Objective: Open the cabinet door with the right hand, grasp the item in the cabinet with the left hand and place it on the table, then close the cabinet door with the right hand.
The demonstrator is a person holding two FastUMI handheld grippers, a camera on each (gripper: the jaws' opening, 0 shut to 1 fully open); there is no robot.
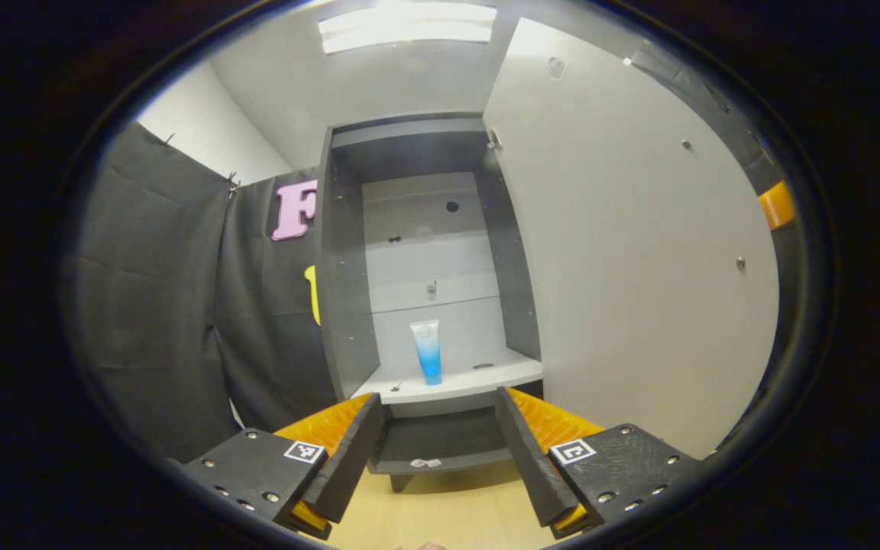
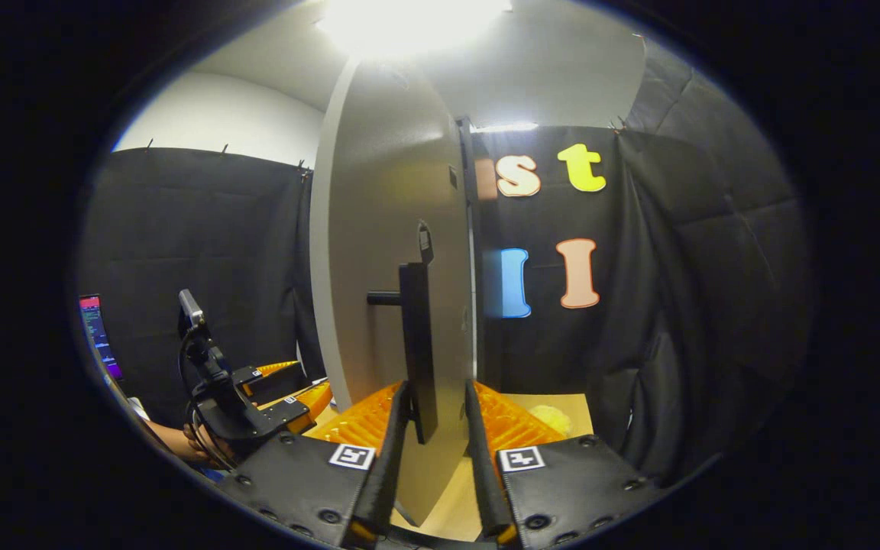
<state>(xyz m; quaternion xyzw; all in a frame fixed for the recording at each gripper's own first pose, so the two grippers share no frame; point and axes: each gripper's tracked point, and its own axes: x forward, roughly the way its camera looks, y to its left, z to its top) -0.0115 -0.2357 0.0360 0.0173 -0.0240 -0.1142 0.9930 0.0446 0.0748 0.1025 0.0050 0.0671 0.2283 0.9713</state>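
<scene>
Left gripper view: tube beyond left gripper.

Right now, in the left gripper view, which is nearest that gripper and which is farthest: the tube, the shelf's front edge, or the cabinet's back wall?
1. Shelf edge: nearest, just past the open jaws of the left gripper.
2. Tube: standing upright on the shelf, farther in.
3. Back wall: farthest, behind the tube.

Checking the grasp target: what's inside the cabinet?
One tube stands upright on the cabinet shelf, door swung open. The compartment below the shelf is dark and partly hidden behind the left gripper, so its contents can't be confirmed.
</scene>
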